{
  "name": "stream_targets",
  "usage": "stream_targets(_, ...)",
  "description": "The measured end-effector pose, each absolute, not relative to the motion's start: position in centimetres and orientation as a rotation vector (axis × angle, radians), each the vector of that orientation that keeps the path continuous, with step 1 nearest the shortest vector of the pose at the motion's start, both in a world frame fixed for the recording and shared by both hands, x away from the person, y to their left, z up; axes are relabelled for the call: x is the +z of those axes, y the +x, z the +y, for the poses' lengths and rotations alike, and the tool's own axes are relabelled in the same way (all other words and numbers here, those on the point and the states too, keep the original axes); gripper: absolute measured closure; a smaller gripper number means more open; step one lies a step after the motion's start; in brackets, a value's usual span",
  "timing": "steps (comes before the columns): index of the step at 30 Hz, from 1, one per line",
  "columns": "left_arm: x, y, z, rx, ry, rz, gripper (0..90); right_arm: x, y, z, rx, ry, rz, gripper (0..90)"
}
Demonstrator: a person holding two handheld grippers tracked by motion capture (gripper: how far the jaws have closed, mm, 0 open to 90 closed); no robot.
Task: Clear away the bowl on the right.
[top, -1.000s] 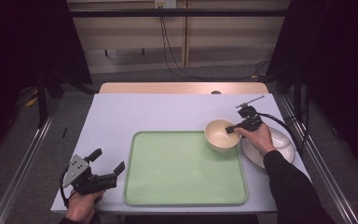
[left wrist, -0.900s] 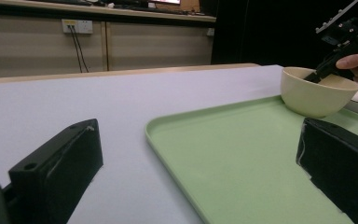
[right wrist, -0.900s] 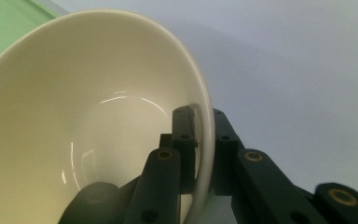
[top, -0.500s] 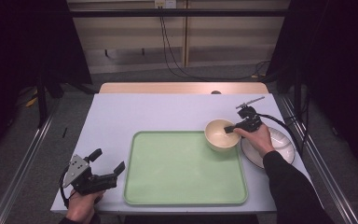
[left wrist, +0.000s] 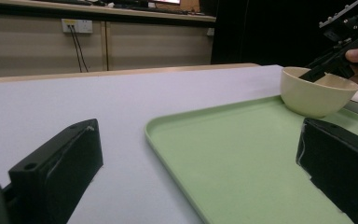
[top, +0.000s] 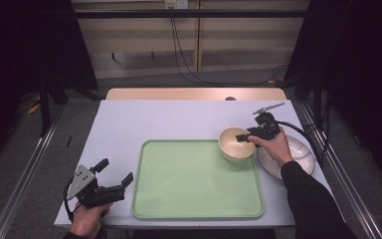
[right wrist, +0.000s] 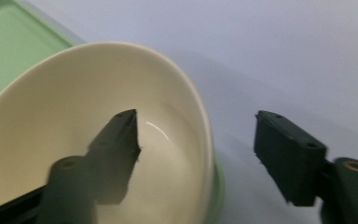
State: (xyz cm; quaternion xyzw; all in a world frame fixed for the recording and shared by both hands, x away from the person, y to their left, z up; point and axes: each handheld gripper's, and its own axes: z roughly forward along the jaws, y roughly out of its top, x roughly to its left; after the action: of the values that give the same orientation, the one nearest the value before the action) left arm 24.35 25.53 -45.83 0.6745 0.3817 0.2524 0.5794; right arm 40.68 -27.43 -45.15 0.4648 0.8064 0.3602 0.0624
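On white table (top: pixel 179 122): green tray (top: pixel 194 181); cream bowl (top: pixel 235 144).

A white table (top: pixel 154 124) stands on a grey floor (top: pixel 25 164), with a strip of pale wood (top: pixel 194 93) along its far edge. Behind it runs a beige panelled wall (top: pixel 144 45) with a white socket (left wrist: pixel 77 25), from which black cables (top: pixel 179 55) hang down to the floor. Dark curtains (top: pixel 358 74) close off both sides. Metal rails (top: pixel 20 189) run along the floor beside the table.
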Motion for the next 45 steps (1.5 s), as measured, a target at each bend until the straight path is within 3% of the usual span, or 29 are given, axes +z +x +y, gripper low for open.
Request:
stream_targets(6,-45.8,24.3,25.5,0.590,1.577,0.893,0.3,-45.0,40.6,-27.5,1.110,1.395,2.398,3.2)
stream_targets(8,-45.8,24.4,25.5,0.589,1.572,0.895,0.3,-44.9,40.6,-27.5,1.140,1.383,2.385,6.1)
stream_targets(45,-45.8,24.3,25.4,0.597,1.567,0.904,0.3,-43.3,35.4,-28.7,1.158,1.269,2.126,1.7)
